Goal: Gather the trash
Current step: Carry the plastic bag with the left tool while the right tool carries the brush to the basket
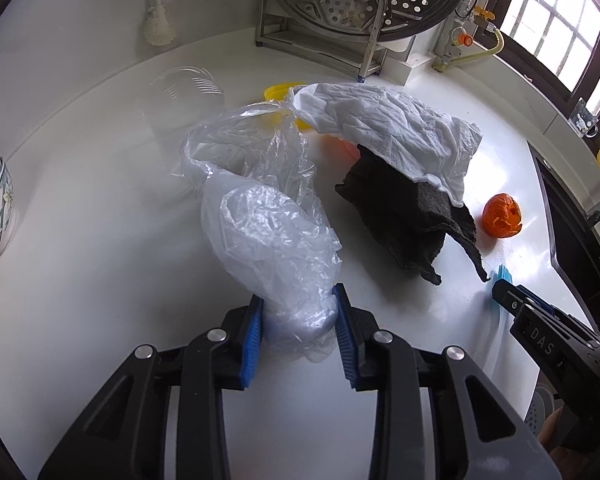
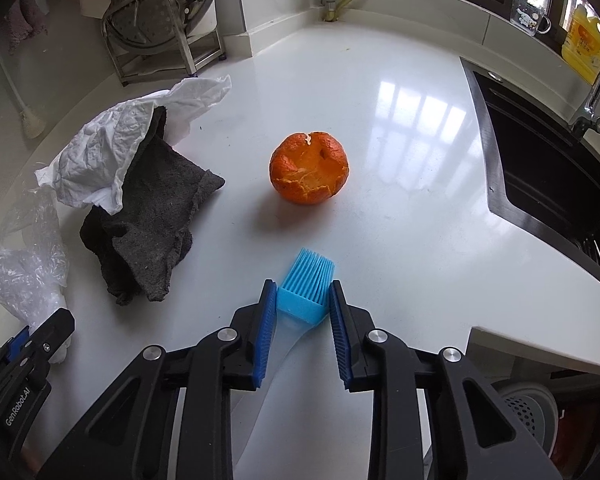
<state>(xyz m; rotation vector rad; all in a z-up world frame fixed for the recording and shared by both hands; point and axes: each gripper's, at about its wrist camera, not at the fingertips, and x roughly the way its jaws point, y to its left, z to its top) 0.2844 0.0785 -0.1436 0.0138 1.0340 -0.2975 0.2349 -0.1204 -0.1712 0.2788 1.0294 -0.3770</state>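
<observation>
With both tongs pinching, left tongs [image 1: 298,312] on clear plastic bag [image 1: 272,216], right tongs [image 2: 302,308] on blue silicone brush [image 2: 306,284], near on white table [image 2: 400,140]; grasping done, called next for lifting.

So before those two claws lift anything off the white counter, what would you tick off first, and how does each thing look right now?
1. Left gripper shut on the crumpled clear plastic bag: ok, pads press its lower end.
2. Right gripper shut on the blue silicone brush: ok, its head sits between the pads.
3. Bag free of the white crumpled paper towel: cannot tell, their far ends meet or overlap.
4. Brush clear of the hollow orange peel: ok, bare counter between them.
5. Dark grey rag clear of both grippers: ok.
</observation>
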